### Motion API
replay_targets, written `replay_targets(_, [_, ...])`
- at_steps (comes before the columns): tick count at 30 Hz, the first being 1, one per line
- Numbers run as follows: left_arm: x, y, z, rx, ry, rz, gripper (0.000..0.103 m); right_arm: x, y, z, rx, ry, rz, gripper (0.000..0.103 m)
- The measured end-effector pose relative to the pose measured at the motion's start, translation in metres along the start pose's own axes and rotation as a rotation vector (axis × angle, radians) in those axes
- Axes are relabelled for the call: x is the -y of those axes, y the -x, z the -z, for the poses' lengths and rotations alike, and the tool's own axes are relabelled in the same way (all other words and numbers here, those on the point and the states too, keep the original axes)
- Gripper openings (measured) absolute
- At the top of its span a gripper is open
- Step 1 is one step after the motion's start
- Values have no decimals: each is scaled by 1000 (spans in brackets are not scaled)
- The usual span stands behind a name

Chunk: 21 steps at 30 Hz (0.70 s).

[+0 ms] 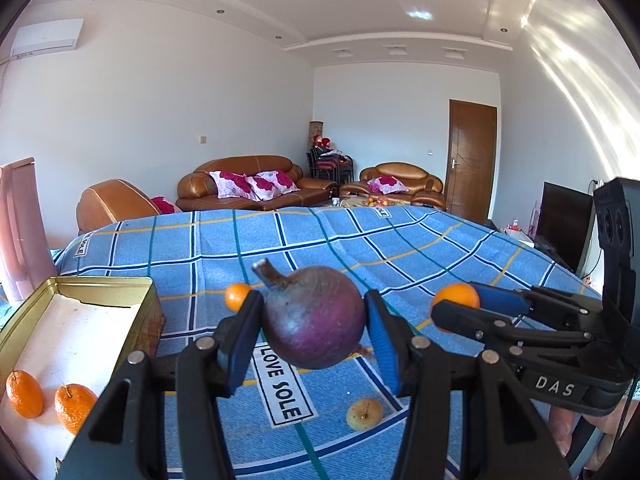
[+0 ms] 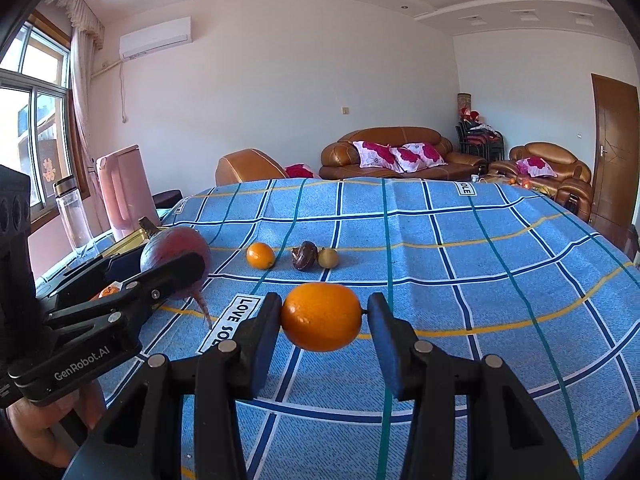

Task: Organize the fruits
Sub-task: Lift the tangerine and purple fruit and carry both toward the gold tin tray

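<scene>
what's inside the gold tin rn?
Two oranges lie on the white floor of the gold tin, near its front. The rest of the floor in view is bare. The left tongs cover its near right corner.

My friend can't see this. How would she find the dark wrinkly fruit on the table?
Start at the blue checked tablecloth. Three small fruits lie in a row beyond the right tongs; the dark wrinkly fruit is the middle one, brown-purple, unlike the orange and the yellowish one beside it.
</scene>
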State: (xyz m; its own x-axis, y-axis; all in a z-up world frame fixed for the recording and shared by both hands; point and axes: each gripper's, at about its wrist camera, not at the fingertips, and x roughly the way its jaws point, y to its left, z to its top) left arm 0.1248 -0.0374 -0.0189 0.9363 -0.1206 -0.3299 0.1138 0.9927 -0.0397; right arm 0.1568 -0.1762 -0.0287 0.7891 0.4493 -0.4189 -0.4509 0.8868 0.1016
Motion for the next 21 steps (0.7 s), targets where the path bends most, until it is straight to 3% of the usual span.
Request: replay_targets(21, [-4, 16, 5, 58, 20, -63, 53, -10, 16, 3, 77, 56, -9, 47])
